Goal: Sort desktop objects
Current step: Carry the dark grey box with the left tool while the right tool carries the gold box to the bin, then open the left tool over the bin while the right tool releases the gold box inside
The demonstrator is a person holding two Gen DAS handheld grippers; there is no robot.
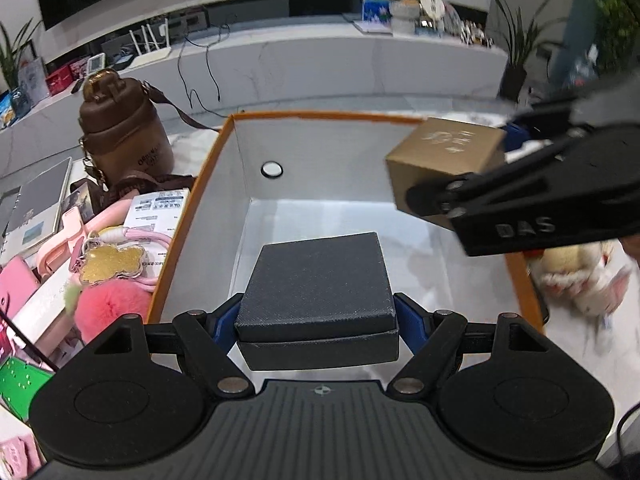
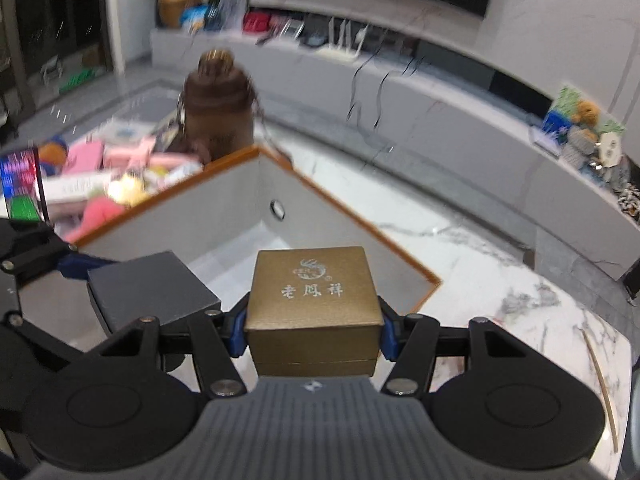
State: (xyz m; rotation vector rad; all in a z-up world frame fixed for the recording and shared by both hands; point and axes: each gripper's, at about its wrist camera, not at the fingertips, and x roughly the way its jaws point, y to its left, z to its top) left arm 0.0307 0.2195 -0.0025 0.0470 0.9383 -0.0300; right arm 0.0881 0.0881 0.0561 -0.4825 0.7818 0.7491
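Tabletop is white marble, and the orange-rimmed bin sitting on it is the landmark for everything below. Bin has white inner walls, open top, and a small round white button on its far wall.

Left of the bin: clutter pile, touching or just beside its left wall. Brown bottle bag stands upright by the far-left corner; pink pom-pom and gold glitter charm lie near the near-left corner, among pink items and papers.

Right of the bin: plush toy, blurred, just outside the right wall.

Left gripper is clamped on the black box, blue pads pressing both sides, box held over the bin's near half, above the floor.

Right gripper is clamped on the gold box, pads on both sides, lid logo up. In the left wrist view the gold box hangs over the bin's far-right corner, above the rim.

Boxes are apart, not touching.
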